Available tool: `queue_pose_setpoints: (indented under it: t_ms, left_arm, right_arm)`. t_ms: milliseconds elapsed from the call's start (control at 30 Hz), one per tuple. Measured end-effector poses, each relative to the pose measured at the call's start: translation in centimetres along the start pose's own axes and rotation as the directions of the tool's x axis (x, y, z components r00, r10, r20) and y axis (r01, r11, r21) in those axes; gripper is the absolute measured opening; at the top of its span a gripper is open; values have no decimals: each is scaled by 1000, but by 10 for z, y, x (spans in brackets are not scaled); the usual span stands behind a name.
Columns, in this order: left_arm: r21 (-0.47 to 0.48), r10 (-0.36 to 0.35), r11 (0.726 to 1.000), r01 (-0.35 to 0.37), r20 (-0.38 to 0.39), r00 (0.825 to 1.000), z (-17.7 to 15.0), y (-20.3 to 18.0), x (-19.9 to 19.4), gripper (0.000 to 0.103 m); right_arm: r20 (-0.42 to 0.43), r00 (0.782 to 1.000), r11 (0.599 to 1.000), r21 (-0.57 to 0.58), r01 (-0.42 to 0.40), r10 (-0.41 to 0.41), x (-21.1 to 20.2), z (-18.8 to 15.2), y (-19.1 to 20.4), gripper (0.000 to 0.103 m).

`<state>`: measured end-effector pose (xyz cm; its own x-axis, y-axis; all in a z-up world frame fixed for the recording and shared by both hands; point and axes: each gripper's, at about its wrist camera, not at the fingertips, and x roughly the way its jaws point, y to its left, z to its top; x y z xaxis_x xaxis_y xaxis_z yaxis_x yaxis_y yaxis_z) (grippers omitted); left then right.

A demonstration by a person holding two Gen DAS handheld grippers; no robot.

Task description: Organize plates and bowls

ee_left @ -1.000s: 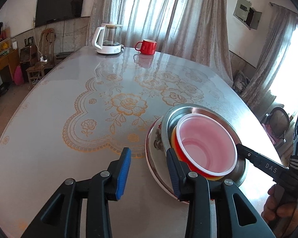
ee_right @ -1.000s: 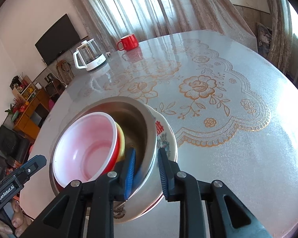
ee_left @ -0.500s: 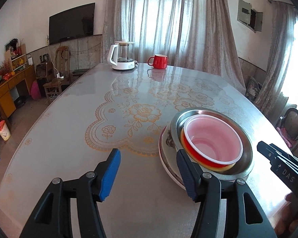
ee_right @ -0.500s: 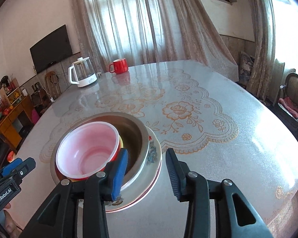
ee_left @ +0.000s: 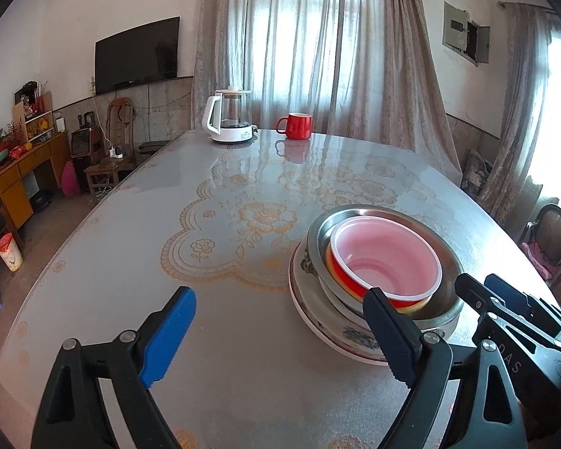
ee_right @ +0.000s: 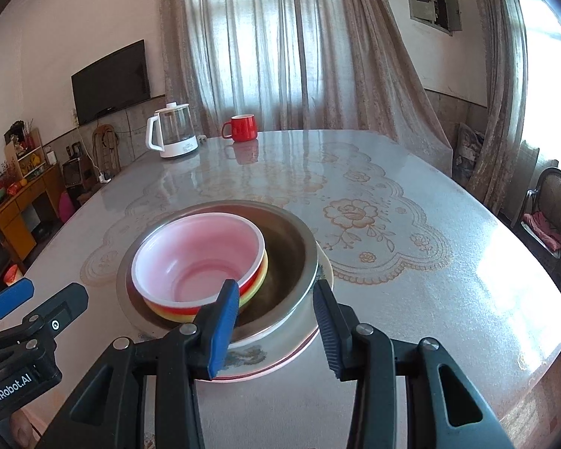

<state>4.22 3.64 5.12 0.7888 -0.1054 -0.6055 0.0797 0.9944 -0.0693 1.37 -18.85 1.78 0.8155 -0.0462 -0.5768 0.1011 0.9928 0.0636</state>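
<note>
A stack stands on the table: a flowered plate (ee_left: 310, 310) (ee_right: 280, 359) at the bottom, a steel bowl (ee_left: 448, 258) (ee_right: 291, 247) on it, then a yellow and a red bowl, and a pink bowl (ee_left: 385, 258) (ee_right: 198, 258) on top. My left gripper (ee_left: 280, 333) is open and empty, left of and nearer than the stack. My right gripper (ee_right: 276, 321) is open and empty, just in front of the steel bowl's rim, not touching it. The right gripper also shows in the left wrist view (ee_left: 505, 310).
A white kettle (ee_left: 230, 116) (ee_right: 172, 131) and a red mug (ee_left: 297, 126) (ee_right: 243, 128) stand at the table's far edge. The table has a lace-patterned cover (ee_left: 243, 224). A chair (ee_right: 553, 202) stands off the right side.
My right gripper has opened, let go of the steel bowl's rim and drawn back. My left gripper has opened wider and pulled back and up from the stack.
</note>
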Motion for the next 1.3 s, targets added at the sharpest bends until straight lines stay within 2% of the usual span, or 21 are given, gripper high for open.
queue_pose_setpoints:
  t_ms: [300, 1067, 1300]
  left_arm:
    - [11, 15, 1000, -15, 6, 1000, 0, -1, -1, 103]
    - [8, 46, 999, -46, -2, 999, -2, -1, 1, 103]
    - [-10, 27, 1000, -27, 7, 1000, -1, -1, -2, 103]
  right_arm:
    - [-8, 1000, 1000, -4, -9, 9, 2, 1, 3, 41]
    - [-17, 1000, 1000, -7, -20, 19, 5, 0, 4, 41]
    - [-18, 1000, 1000, -6, -22, 22, 5, 0, 4, 41]
